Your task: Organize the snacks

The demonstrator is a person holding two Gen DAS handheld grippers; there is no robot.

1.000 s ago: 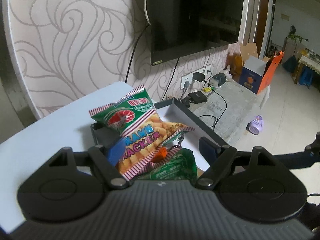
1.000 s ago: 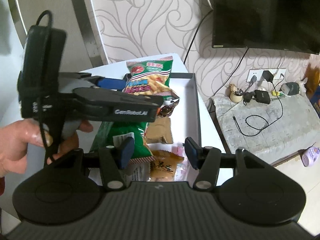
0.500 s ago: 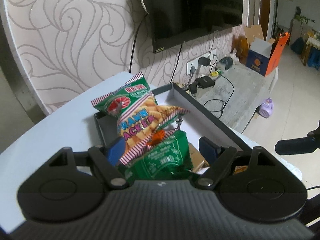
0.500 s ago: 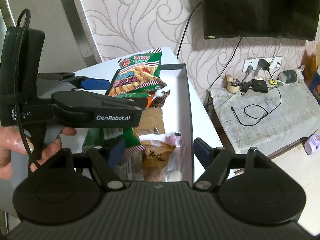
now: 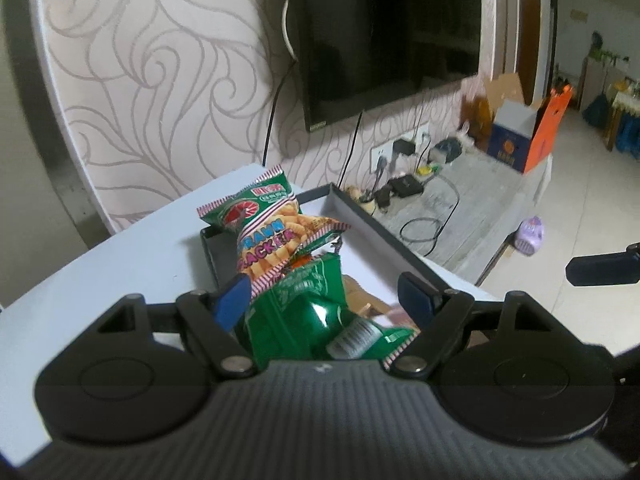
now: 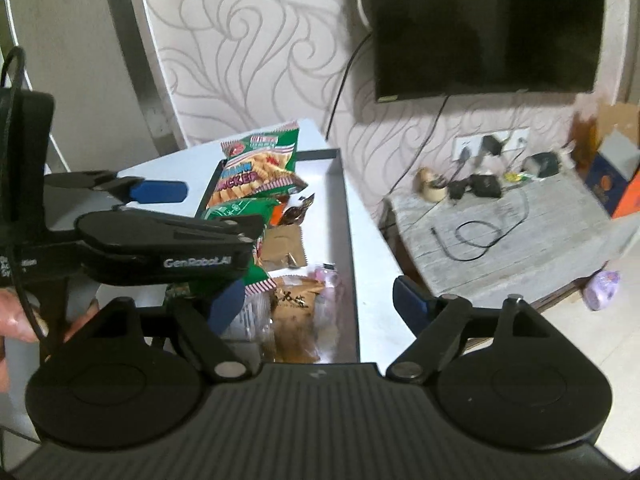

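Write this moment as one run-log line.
left claw: open | right claw: just opened, nothing gripped | snack packets: in tray

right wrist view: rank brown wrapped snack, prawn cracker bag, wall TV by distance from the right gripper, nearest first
1. brown wrapped snack: in the tray, just ahead of the right gripper, between its open jaws.
2. prawn cracker bag: tray's far end, left.
3. wall TV: on the wall behind, upper right.

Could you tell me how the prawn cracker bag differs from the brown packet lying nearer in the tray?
The prawn cracker bag is green with red-and-white striped ends; the brown packet is plain tan with dark lettering. The cracker bag is propped at the tray's far end; the brown packet lies flat, nearer. Both are sealed snacks inside the tray.
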